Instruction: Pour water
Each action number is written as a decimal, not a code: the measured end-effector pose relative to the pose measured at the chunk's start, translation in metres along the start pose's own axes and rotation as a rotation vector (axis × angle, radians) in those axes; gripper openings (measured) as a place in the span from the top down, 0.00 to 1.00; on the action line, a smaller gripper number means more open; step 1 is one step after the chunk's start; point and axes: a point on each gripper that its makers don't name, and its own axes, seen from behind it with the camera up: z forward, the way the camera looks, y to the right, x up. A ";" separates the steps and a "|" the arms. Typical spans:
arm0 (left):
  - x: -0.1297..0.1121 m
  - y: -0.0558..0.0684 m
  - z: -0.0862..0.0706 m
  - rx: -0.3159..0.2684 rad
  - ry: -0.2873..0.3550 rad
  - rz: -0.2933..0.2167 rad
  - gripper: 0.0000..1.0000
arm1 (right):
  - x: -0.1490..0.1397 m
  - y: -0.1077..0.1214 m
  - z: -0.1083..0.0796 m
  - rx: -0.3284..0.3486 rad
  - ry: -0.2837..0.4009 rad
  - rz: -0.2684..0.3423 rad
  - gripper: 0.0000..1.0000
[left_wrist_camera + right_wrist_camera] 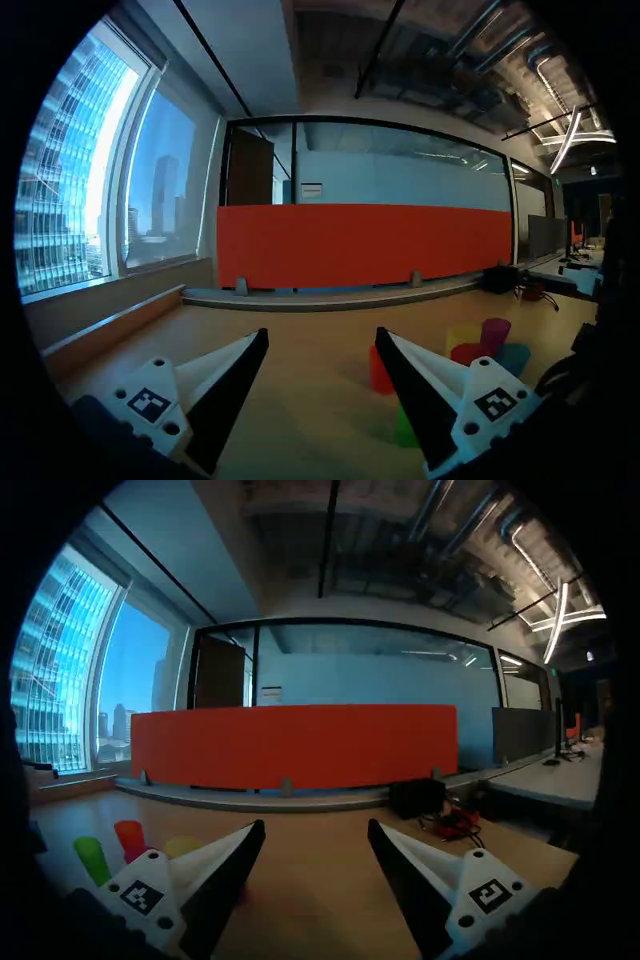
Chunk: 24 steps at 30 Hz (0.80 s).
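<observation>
Cups stand right of left gripper and left of right gripper, both spread.

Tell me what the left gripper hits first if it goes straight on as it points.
Probably nothing close: the open fingers of the left gripper frame bare table, and the red partition stands far ahead. The red cup sits just off the right-hand finger and might be clipped; depth is unclear.
</observation>
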 end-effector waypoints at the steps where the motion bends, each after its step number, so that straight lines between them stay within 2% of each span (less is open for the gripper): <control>1: 0.000 0.001 0.000 0.001 0.001 0.000 0.00 | 0.000 0.000 0.000 0.000 0.001 -0.003 0.00; 9: -0.005 0.001 0.002 0.031 0.011 0.022 0.00 | -0.003 0.007 -0.002 -0.027 -0.001 0.000 0.00; 18: -0.017 -0.002 0.004 0.066 0.022 0.007 0.00 | 0.002 0.007 -0.008 -0.023 0.007 -0.006 0.00; 24: -0.024 -0.006 0.004 0.091 0.026 0.027 0.00 | 0.006 0.006 -0.009 -0.023 0.006 -0.015 0.00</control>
